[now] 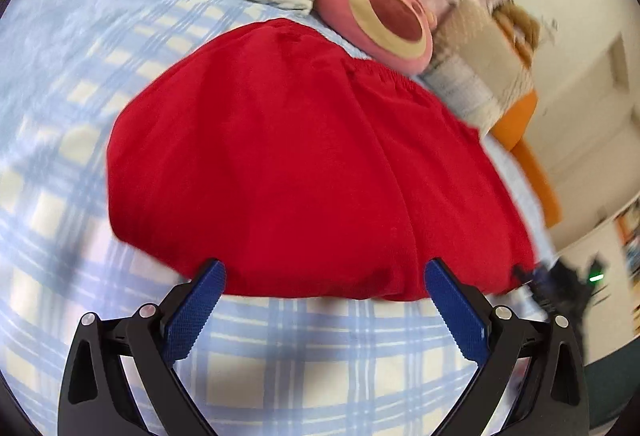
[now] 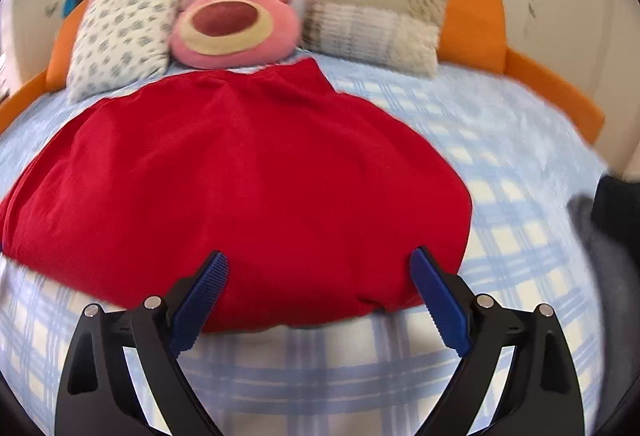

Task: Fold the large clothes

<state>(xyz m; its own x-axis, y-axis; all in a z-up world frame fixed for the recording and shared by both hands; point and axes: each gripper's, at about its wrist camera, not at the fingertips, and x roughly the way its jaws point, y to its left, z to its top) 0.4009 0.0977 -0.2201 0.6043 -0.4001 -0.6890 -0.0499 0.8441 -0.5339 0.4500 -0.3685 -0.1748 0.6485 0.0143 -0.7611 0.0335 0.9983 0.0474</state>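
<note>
1. Left gripper (image 1: 325,272) and right gripper (image 2: 319,262) are both spread wide, holding nothing, hovering at the near edge of the red garment (image 1: 304,164) lying flat on the plaid bed (image 1: 304,348).
2. Both views are pretty blurry.
3. Only the right view shows the beige pillow (image 2: 376,4) in full.

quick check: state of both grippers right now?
Left gripper: open, holding nothing, jaws spread at the near edge of the red garment.
Right gripper: open, holding nothing, jaws spread over the same garment's near edge.
</note>
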